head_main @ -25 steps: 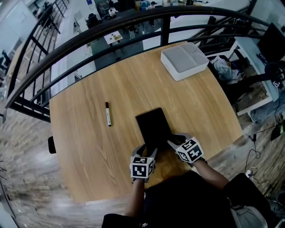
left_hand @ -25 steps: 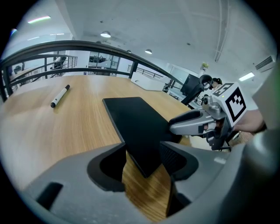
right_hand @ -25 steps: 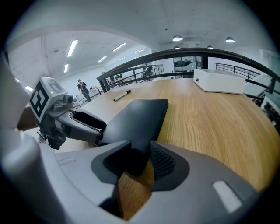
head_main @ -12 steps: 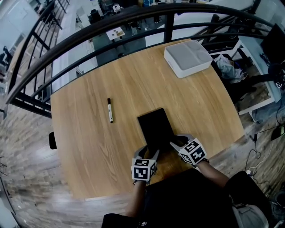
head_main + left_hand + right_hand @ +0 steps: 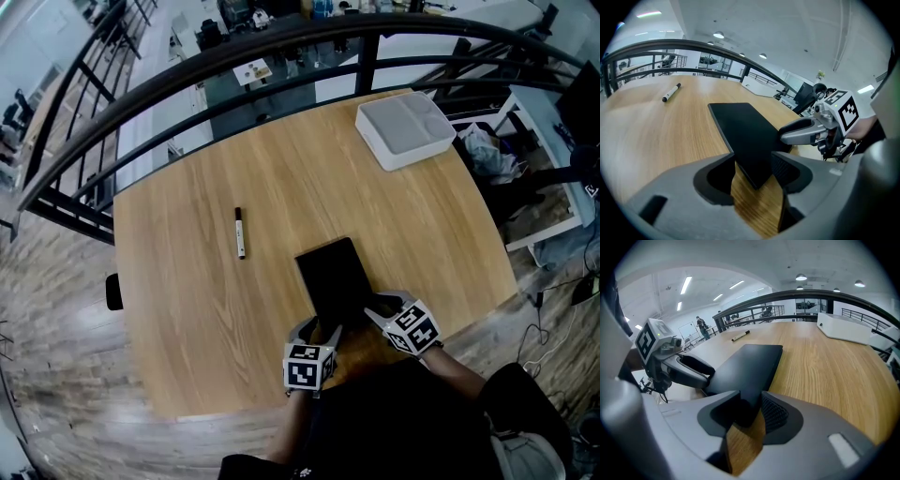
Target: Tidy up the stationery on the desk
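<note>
The black notebook [image 5: 333, 279] lies on the worktop [image 5: 187, 281], just ahead of both tools, with its long axis pointing away from the person. The left tool [image 5: 319, 329] is clenched on its near left corner and the right tool [image 5: 376, 307] on its near right corner.

Steep overhead; two low (same desk [image 5: 178, 281])

We see a light wood desk [image 5: 187, 281] with fine grain and a soft sheen; the flat black rectangular pad [image 5: 333, 277] looks smooth and matt; the far-right white box [image 5: 405, 128] looks like matt plastic.
</note>
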`<state>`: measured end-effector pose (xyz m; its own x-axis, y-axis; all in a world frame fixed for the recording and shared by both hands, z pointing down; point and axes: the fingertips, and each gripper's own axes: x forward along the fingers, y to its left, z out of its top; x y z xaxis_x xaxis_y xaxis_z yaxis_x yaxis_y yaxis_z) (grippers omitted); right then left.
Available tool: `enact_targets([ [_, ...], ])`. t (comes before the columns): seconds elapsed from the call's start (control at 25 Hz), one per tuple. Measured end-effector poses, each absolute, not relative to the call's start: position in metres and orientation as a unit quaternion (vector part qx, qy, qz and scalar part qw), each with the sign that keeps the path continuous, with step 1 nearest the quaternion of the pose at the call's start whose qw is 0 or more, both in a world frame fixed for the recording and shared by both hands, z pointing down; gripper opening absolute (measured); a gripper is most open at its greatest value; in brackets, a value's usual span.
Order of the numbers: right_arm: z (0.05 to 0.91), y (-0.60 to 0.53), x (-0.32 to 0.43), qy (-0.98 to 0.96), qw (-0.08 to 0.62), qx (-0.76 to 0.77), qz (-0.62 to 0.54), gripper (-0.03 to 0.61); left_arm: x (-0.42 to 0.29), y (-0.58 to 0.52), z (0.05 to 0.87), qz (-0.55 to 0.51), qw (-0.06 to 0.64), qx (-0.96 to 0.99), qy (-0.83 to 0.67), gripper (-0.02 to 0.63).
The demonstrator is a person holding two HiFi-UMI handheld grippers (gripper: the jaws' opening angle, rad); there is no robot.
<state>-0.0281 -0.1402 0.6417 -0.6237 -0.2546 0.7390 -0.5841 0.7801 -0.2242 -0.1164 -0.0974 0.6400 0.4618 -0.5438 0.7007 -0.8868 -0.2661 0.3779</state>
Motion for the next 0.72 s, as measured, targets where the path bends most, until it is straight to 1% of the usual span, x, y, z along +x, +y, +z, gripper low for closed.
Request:
enact_targets([
  [0.36,0.6408,-0.1412,-0.0269,-0.872,0.361,0.243,0.224,0.132,-0.1165,-0.0978,0.6408,0.225,0.384,0.766,-0.464,0.235],
  [0.72,0.6403,-0.1403,-0.0281,-0.874,0.347,0.258,0.223,0.133,-0.1203,-0.0959,0.6415,0.225,0.381,0.771,-0.458,0.224],
])
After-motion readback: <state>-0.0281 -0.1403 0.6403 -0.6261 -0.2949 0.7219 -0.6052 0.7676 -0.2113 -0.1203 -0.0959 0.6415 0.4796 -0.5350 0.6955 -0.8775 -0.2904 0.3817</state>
